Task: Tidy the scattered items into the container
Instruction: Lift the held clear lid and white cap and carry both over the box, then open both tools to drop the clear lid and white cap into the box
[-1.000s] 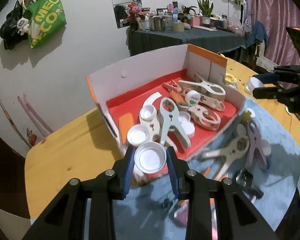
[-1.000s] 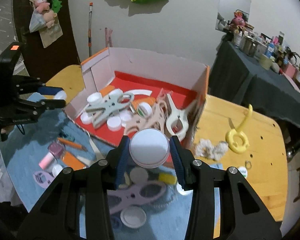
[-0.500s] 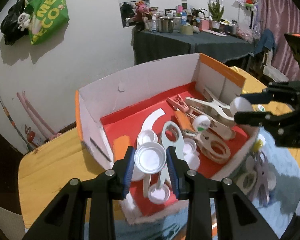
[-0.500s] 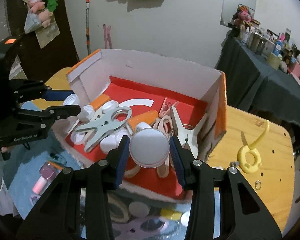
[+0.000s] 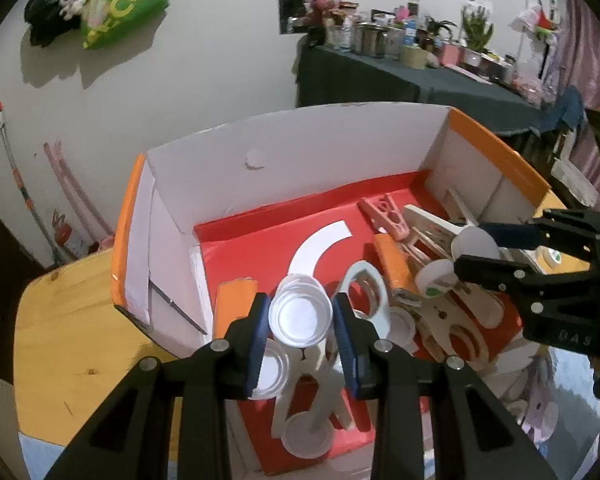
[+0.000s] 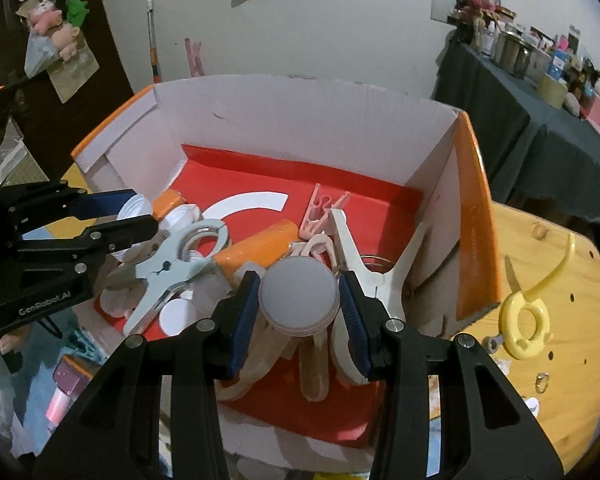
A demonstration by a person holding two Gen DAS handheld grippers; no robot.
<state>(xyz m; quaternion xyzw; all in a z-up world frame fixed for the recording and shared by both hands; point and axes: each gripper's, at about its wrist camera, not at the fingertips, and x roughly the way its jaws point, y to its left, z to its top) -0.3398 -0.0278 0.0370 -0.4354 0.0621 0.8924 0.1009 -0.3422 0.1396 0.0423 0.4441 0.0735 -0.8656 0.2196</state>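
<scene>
Hovering inside box (image 5: 340, 152) walls: left hand-held gripper (image 5: 300, 318) clamps cap (image 5: 300, 316), right hand-held gripper (image 6: 299, 300) clamps lid (image 6: 299, 298).

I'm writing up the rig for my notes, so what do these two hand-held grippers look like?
Both the left hand-held gripper and the right hand-held gripper are matte black, angular frames with silver screws and ribbed blue fingertip pads. White "GenRobot.AI" lettering marks the left one's side. No cables or sleeves show.

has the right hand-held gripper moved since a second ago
Yes. The right hand-held gripper, shut on a white cap, has come forward from the blue cloth to over the red-floored box.
</scene>
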